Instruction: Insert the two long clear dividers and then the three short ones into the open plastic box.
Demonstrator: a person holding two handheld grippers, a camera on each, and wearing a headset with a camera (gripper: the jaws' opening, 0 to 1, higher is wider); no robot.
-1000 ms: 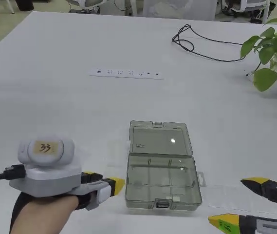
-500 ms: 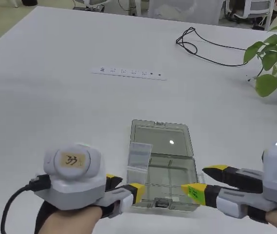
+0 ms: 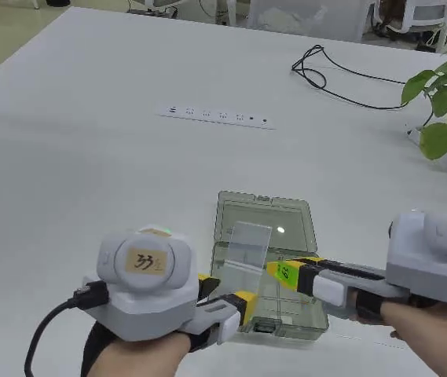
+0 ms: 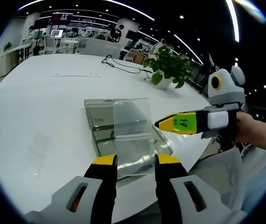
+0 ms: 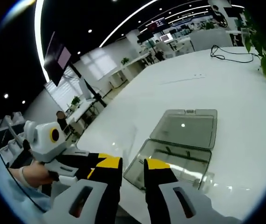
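The left gripper (image 4: 136, 161) is clamped on a clear divider (image 4: 132, 130). Its two yellow tips press the sheet's side edges near the bottom, so the broad face looks back at the left gripper view. The right gripper (image 5: 132, 164) reaches in from the right and its tip meets the divider's right edge, about halfway up. Its jaws stand close together with a thin gap. I cannot tell whether they are pinching that edge or only lying against it.

The divider is off the table (image 3: 89, 173) and stands nearly upright. Its long axis runs up and away from the left tips. In the head view it hangs over the base of the box (image 3: 294, 323), with its top edge in front of the lid (image 3: 266, 212), which lies back flat. The base sits just ahead of and below the left tips, open side up.

The coming move looks like a lowering into a slot, and the left gripper carries the sheet. What matters is squaring the bottom edge with the slot, since the sheet now stands across the base, not in it. I cannot say whether this piece is a long or a short one.
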